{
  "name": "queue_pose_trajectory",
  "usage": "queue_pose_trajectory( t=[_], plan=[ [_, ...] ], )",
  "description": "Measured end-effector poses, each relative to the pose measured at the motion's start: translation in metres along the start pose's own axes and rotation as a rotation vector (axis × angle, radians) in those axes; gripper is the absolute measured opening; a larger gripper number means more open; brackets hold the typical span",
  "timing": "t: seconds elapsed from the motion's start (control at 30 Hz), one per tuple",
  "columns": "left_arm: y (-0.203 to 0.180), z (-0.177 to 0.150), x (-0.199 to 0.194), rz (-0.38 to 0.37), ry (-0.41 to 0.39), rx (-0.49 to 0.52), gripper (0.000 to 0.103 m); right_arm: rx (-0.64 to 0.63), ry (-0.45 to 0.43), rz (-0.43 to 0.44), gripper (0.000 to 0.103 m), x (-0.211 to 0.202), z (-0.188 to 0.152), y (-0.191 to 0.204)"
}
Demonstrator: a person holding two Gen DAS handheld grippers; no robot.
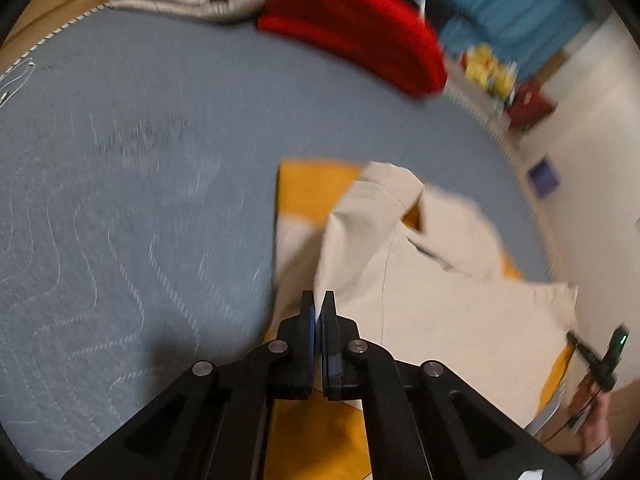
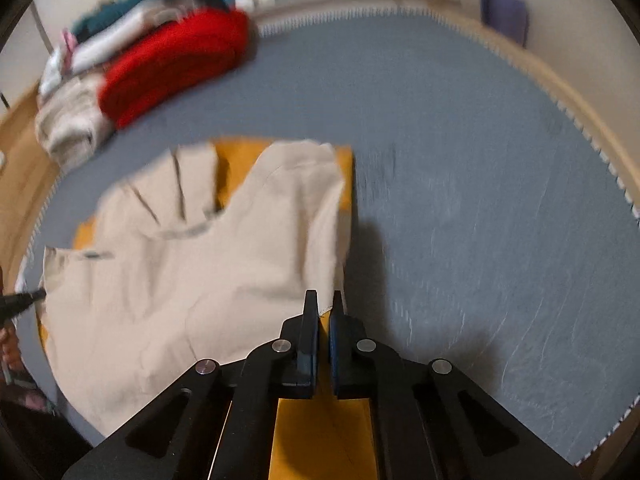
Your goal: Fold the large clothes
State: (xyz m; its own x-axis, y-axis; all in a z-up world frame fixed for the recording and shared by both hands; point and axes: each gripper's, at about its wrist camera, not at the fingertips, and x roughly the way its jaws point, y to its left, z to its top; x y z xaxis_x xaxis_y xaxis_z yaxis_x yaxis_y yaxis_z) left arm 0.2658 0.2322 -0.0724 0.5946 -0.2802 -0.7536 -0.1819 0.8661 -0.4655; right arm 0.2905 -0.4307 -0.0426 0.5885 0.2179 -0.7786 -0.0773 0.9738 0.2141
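A beige garment (image 1: 440, 280) lies rumpled over a yellow board (image 1: 316, 188) on a grey quilted bed (image 1: 120, 200). In the left wrist view the left claw (image 1: 319, 300) is clenched on the garment's near left edge, and the other claw's tip and a hand (image 1: 596, 420) show at the far right. The right wrist view shows the right claw (image 2: 323, 300) clenched on the garment's near right edge (image 2: 326, 308). Only that view shows the bed's bare right side and a purple item (image 2: 504, 16) against the wall. A red folded garment (image 2: 176, 64) and a cream one (image 2: 68, 124) sit at the far end.
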Motion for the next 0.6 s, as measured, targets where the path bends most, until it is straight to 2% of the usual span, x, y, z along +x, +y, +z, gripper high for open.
queue_pose_trajectory(
  t=[0.1, 0.2, 0.3, 0.6],
  plan=[
    [-0.007, 0.008, -0.012, 0.009, -0.098, 0.010, 0.001, -0.001, -0.144, 0.020, 0.004, -0.023, 0.014, 0.006],
    [-0.011, 0.017, -0.012, 0.030, -0.152, 0.017, 0.001, -0.046, -0.229, -0.034, 0.004, -0.028, 0.025, 0.018],
    [-0.018, 0.027, -0.004, 0.047, -0.187, 0.022, 0.001, -0.009, -0.250, -0.054, 0.004, -0.020, 0.035, 0.020],
    [-0.024, 0.049, 0.034, 0.135, -0.204, 0.045, 0.001, 0.018, -0.278, -0.122, 0.004, 0.023, 0.069, 0.029]
  ],
)
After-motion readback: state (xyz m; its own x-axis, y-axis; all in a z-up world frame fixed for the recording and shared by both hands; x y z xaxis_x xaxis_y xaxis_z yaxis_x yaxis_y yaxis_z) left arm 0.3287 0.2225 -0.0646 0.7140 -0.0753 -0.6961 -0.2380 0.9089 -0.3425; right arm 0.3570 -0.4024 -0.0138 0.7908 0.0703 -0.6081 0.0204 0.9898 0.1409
